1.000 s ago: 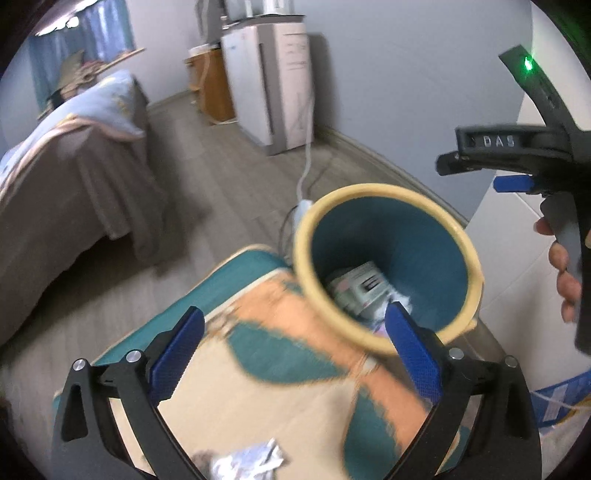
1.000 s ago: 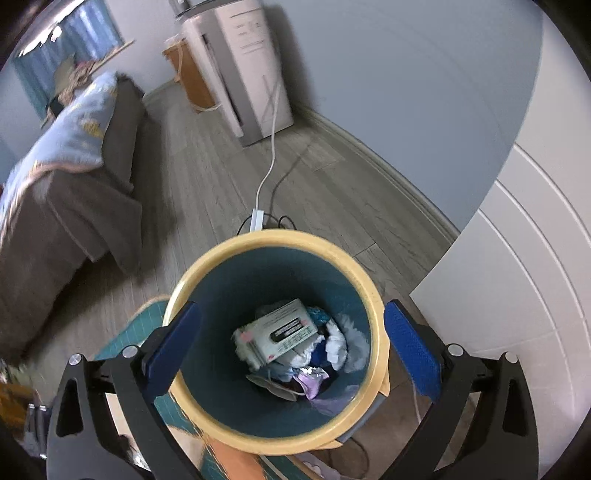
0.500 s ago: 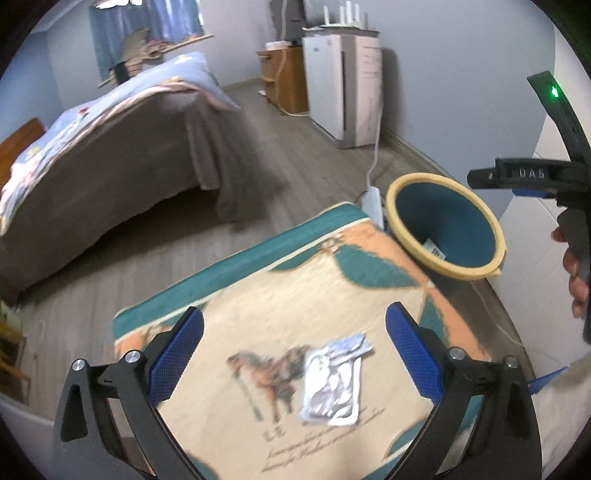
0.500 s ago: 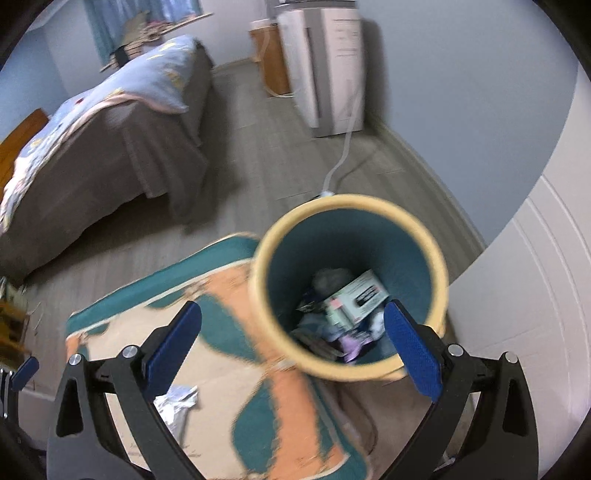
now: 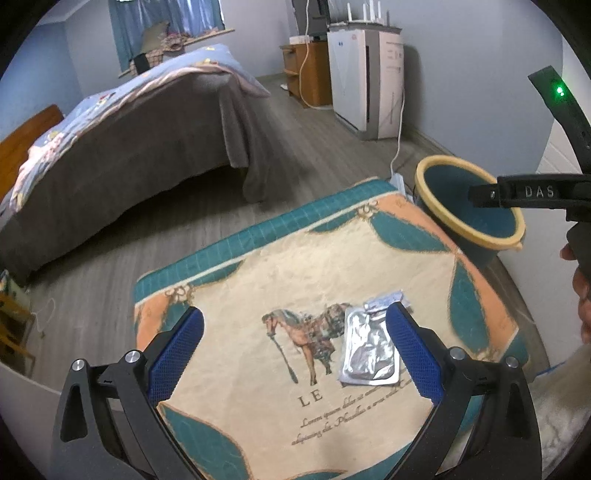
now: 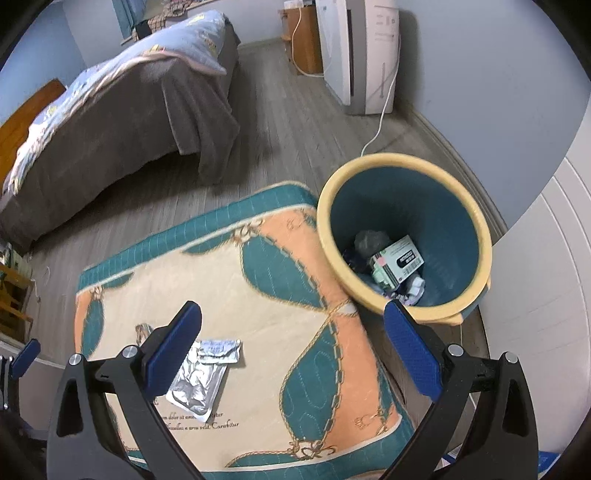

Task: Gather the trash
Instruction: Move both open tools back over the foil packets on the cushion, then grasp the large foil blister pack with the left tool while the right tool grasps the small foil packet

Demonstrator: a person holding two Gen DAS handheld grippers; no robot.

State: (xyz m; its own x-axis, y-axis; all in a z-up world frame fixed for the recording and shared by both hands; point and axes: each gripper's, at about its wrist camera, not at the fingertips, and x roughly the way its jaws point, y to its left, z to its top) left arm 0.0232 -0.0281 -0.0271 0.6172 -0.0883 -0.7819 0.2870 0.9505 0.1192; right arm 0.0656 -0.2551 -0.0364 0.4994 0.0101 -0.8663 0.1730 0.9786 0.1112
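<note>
Silver crinkled foil packet (image 5: 370, 350) lies uncollected on my horse-print mat (image 5: 258, 280); the yellow-rimmed teal bin (image 6: 404, 236) already holds scraps. I see both left gripper (image 5: 293, 354) and right gripper (image 6: 291, 350) spread, empty.

I'm in a home bedroom: a made bed (image 5: 122, 125), a patterned rug (image 5: 280, 280), a curtained window (image 5: 166, 26).

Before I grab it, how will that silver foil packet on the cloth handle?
The foil packet looks crinkled, flat and empty, so probably light and floppy. Lying flush on the patterned cloth, its edge may be hard to catch, and the shiny film could slip.
</note>
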